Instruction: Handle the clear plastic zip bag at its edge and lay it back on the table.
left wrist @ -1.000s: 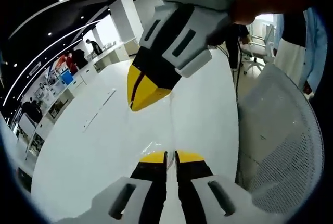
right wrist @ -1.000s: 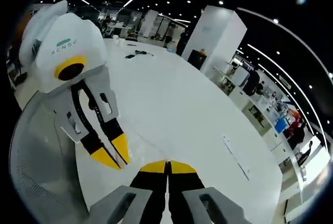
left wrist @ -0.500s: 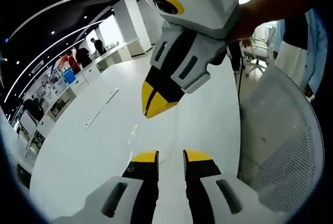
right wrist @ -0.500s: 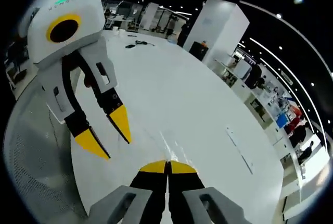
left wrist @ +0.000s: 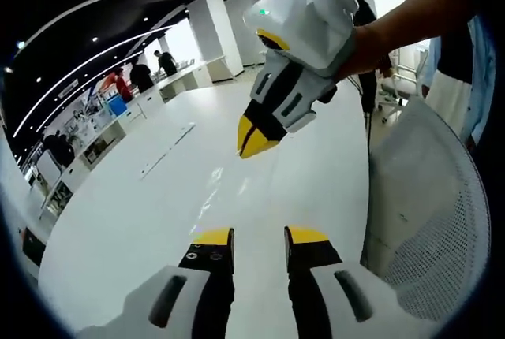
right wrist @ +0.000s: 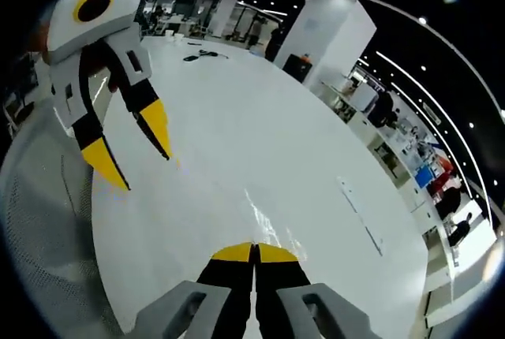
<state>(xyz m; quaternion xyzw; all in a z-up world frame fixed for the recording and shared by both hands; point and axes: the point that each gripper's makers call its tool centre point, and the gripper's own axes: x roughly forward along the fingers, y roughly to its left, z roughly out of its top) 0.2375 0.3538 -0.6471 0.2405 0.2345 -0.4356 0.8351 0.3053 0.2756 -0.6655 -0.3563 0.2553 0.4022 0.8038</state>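
the bag [right wrist: 268,225] lies flat on the bench [right wrist: 237,142], pinched by the closed right hand-held gripper [right wrist: 254,251]; the left hand-held gripper [left wrist: 260,236] is open, so only release seems left.

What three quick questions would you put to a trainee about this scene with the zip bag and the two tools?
1. True or false: the left tool has its jaws shut.
2. In the right gripper view, where is the bag? A) on the table, just ahead of the right tool; B) on the floor; C) between the left tool's jaws.
3. Fill in: the chair beside the table has a ___ back.

Key: 1 false, its jaws stand apart; 2 A; 3 mesh.
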